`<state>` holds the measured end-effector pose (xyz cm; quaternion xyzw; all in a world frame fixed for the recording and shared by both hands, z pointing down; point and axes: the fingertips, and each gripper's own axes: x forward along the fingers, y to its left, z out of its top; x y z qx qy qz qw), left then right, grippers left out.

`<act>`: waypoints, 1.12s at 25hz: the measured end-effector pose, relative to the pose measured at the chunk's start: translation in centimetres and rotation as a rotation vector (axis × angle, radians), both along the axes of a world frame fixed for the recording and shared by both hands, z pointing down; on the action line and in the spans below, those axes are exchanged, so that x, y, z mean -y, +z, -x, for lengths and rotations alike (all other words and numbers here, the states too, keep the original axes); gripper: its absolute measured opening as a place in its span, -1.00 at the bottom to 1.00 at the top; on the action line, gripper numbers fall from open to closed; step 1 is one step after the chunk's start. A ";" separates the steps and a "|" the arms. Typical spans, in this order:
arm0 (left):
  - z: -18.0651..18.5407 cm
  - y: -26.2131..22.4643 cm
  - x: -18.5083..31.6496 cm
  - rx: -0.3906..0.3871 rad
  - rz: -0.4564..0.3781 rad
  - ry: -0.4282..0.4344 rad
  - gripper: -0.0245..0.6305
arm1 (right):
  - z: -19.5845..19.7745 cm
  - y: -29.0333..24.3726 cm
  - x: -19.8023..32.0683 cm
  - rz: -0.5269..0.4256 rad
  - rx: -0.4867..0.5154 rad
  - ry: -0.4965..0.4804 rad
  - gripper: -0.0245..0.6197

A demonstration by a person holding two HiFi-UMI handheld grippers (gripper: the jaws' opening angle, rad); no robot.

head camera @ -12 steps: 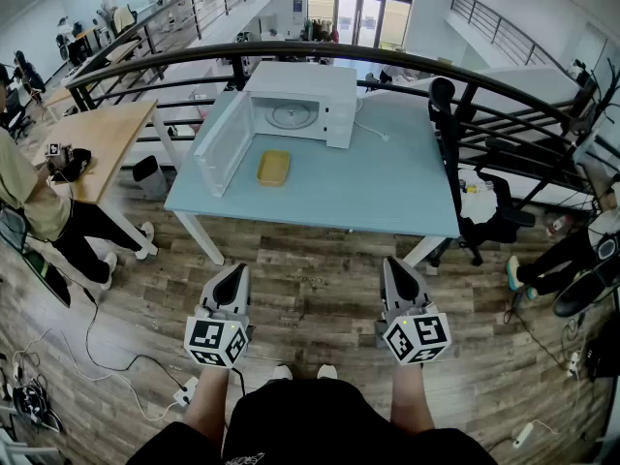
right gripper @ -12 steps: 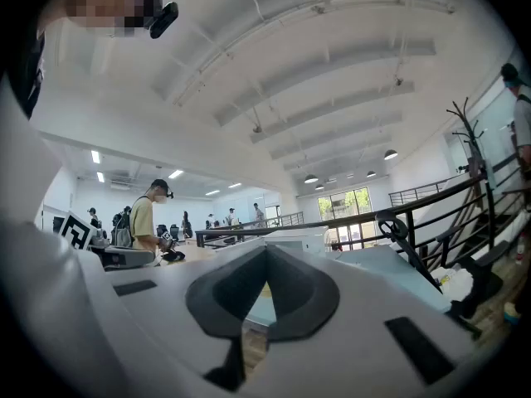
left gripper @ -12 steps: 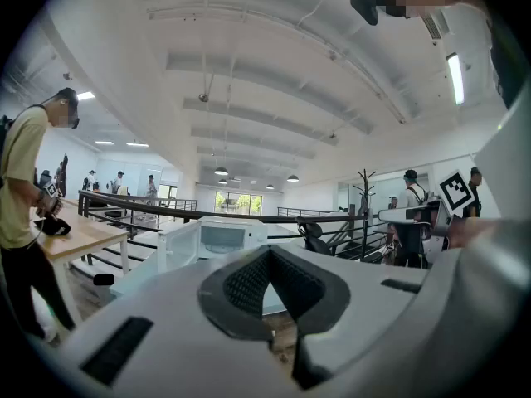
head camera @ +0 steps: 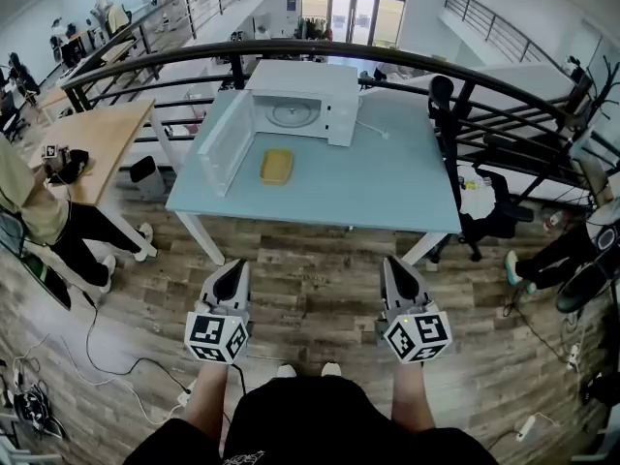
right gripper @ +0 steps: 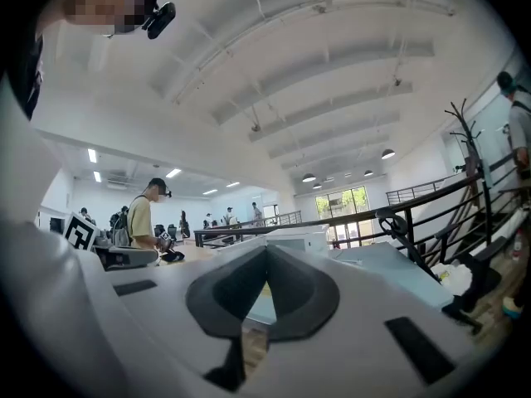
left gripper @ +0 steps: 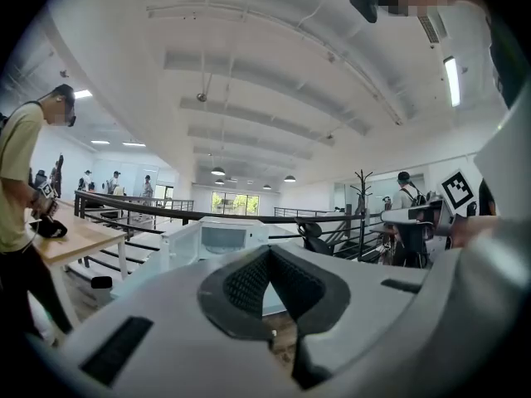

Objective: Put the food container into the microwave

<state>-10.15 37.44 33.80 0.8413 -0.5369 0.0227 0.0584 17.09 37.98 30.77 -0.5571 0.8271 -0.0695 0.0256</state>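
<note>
**Food container and surroundings.** The yellow food container (head camera: 275, 167) lies flat on the light-blue bench (head camera: 387, 187), toward the far-left corner. It sits just in front of the microwave's open cavity and is not touching it. The white microwave (head camera: 334, 100) stands at the bench's far edge. Its door (head camera: 226, 143) is swung wide to the left, and the turntable (head camera: 290, 114) shows inside. The left gripper (head camera: 231, 271) and right gripper (head camera: 395, 265) hang side by side over the wooden floor (head camera: 310, 294), well short of the bench's near edge. Each has its jaws closed together, with nothing between them.
</note>
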 end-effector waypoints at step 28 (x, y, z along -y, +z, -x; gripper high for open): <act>8.8 1.3 -0.4 -0.053 -0.004 0.025 -0.90 | 10.0 -0.2 0.1 0.014 0.004 -0.035 -0.90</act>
